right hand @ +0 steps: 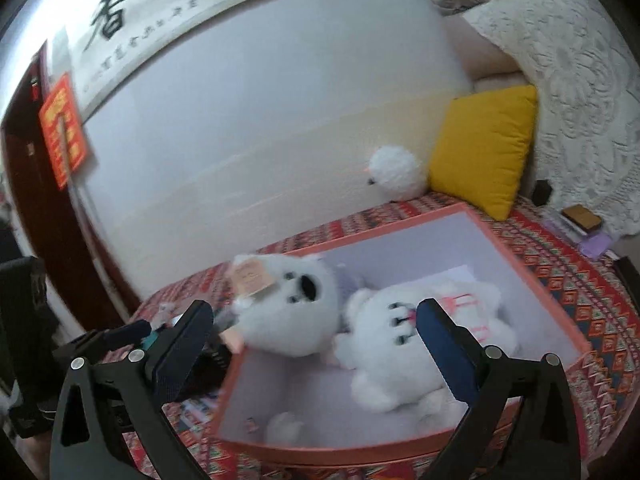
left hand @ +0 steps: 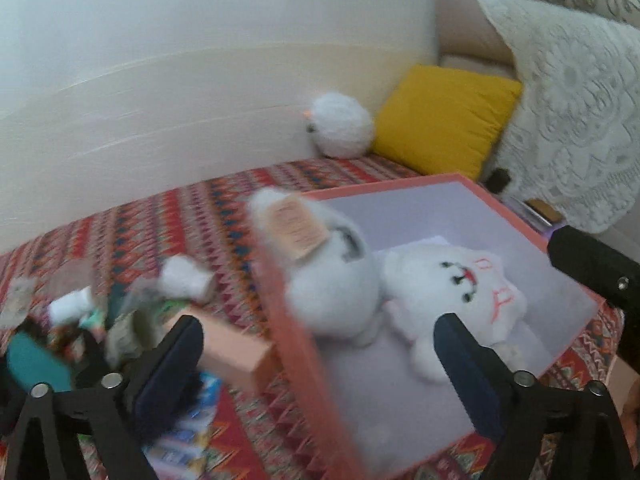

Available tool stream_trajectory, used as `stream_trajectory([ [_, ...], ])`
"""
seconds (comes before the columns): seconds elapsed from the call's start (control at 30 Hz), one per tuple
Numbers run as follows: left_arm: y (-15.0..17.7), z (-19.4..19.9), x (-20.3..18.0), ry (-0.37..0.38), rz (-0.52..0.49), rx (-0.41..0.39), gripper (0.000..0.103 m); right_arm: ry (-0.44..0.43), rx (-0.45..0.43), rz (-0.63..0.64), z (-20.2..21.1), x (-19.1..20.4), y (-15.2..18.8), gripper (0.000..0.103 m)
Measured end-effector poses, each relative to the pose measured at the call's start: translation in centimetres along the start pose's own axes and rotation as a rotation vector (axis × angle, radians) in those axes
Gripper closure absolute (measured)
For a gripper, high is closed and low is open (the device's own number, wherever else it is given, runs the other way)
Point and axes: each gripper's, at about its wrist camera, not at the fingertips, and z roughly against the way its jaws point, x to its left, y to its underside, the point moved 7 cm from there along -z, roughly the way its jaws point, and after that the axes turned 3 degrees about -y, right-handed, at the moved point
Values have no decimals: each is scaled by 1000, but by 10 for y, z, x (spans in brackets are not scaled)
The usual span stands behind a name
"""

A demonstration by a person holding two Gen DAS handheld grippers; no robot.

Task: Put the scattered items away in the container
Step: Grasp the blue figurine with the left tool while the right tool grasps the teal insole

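Note:
A salmon-pink box [left hand: 400, 184] with a white inside stands open on the patterned bedspread. Two white plush toys lie in it. A bear [left hand: 332, 280] with a paper tag leans blurred against the left rim, and a cat-faced plush [left hand: 460, 284] lies beside it. My left gripper [left hand: 320, 364] is open, straddling the box's left rim, with nothing between its fingers. In the right wrist view the box [right hand: 360, 454], the bear [right hand: 292, 308] and the cat-faced plush [right hand: 400, 360] show again. My right gripper [right hand: 314, 348] hangs open above them, holding nothing.
Small scattered items [left hand: 80, 320] lie left of the box: white bits, packets, a teal object. A fluffy white ball toy [left hand: 340, 124] sits by the wall beside a yellow cushion [left hand: 444, 120]. A lace-covered sofa [left hand: 572, 100] is at right. A dark doorway [right hand: 36, 200] stands far left.

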Motion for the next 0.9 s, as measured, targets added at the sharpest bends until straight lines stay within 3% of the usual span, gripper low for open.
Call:
stream_trajectory([
  [0.2, 44, 31, 83, -110, 110, 27, 4, -142, 55, 137, -17, 93, 23, 0],
  [0.4, 84, 52, 208, -295, 216, 71, 4, -306, 149, 231, -42, 191, 59, 0],
  [0.57, 105, 40, 312, -405, 251, 138, 4, -365, 304, 477, -99, 271, 104, 0],
  [0.63, 114, 21, 349, -387, 296, 192, 5, -367, 350, 557, -128, 294, 119, 0],
  [0.73, 121, -4, 379, -293, 388, 226, 6, -359, 429, 641, -175, 318, 140, 0],
  [0.83, 126, -28, 393, -163, 492, 225, 24, -343, 493, 726, -219, 327, 154, 4],
  [0.9, 130, -44, 402, -169, 498, 255, 25, -327, 527, 782, -250, 334, 161, 6],
])
